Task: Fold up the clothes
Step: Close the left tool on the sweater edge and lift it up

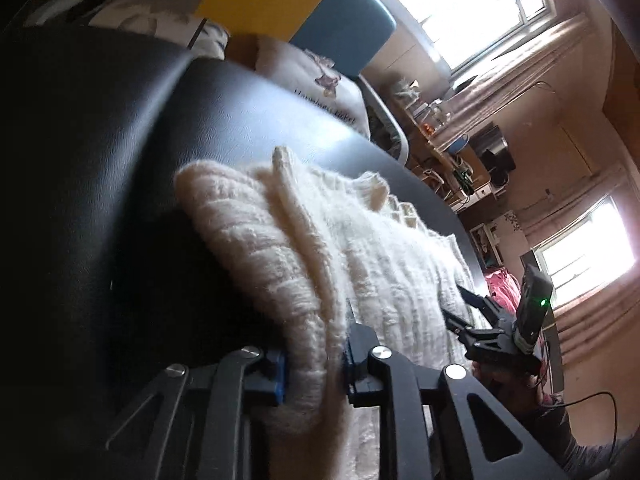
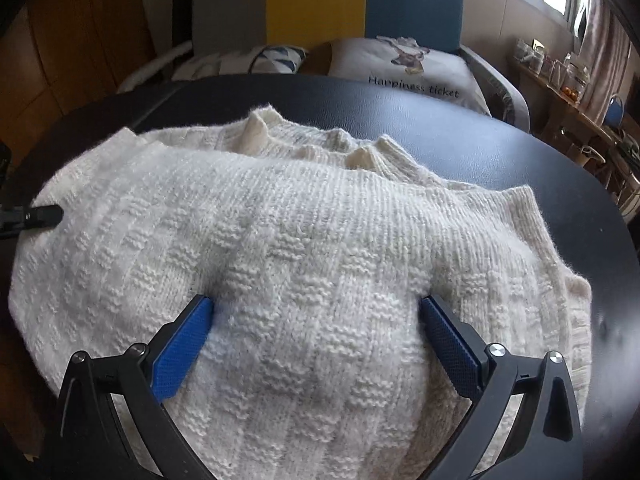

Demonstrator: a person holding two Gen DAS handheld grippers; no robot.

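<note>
While a black padded table (image 2: 460, 132) fills the space ahead of both grippers, cushions (image 2: 416, 68) on a chair and bright windows (image 1: 452, 4) lie beyond it. The cream knit sweater (image 2: 280, 232) lies spread on that surface. Only the left wrist view shows the left gripper (image 1: 312, 372) pinched tight on a thick sweater edge. The right gripper (image 2: 316, 320) stands wide open, fingers pressing the knit on either side.
</note>
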